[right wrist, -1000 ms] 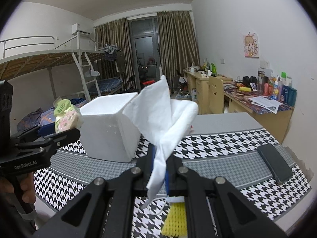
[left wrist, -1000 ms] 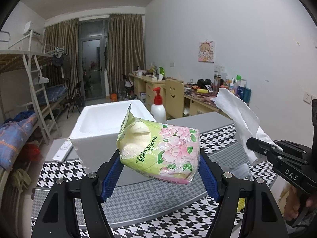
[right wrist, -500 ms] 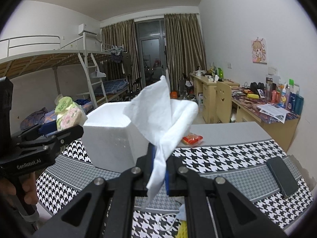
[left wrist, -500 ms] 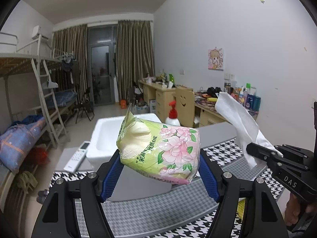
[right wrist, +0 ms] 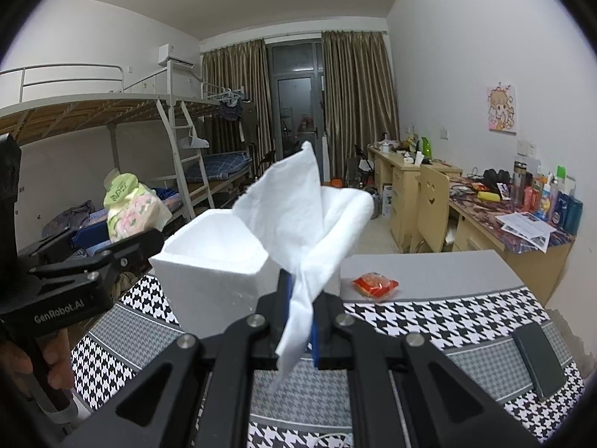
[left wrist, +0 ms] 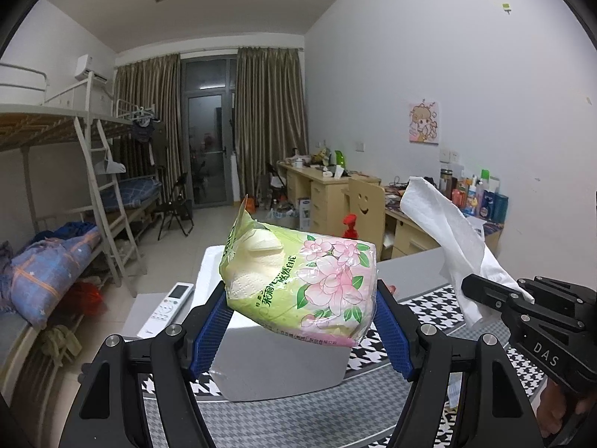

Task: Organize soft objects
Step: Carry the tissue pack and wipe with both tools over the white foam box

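With the tissue pack [left wrist: 298,276] gripped by the left gripper [left wrist: 300,330] and a tissue [right wrist: 298,224] pinched by the right gripper [right wrist: 300,317], placement in the foam box [right wrist: 212,261] is judged outstanding.

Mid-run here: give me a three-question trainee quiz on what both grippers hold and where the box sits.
1. True or false: the left gripper is shut on the tissue pack.
2. What does the right gripper pinch? A) white tissue sheet B) remote control C) red snack packet
3. Fill in: the white foam box stands on the ____-patterned table cover.

Key: 1 true; 2 A; 3 houndstooth.
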Demonstrator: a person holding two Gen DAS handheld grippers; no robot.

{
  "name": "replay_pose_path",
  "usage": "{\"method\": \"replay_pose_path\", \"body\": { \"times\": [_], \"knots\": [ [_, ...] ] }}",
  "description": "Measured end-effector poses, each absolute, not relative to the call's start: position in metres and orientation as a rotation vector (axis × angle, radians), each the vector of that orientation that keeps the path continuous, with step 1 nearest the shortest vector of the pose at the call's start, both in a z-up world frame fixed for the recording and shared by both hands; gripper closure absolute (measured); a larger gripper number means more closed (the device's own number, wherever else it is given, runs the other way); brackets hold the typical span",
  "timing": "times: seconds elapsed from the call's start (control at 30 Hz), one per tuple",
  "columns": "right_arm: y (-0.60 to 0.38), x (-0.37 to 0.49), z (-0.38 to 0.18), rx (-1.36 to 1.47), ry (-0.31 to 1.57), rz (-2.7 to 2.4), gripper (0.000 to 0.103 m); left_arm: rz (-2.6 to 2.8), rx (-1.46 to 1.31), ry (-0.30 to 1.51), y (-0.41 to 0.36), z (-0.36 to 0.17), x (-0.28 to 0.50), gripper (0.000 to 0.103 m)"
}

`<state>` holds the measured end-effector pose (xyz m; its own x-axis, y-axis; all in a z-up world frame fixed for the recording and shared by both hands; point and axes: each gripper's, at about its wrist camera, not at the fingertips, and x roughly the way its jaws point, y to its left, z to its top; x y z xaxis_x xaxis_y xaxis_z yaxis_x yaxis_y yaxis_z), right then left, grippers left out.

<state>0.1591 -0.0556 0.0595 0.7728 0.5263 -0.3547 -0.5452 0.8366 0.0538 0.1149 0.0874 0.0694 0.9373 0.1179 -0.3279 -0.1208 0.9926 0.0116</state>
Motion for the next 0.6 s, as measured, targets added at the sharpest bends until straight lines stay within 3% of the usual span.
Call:
{"method": "replay_pose_path", "body": {
  "times": [0.6],
  "knots": [
    [-0.019, 0.174, 0.073, -0.100, 0.336, 0.604, 0.092, 0.216, -0.029, 0.315, 0.107, 0.076, 0.133, 0.029]
  ]
}}
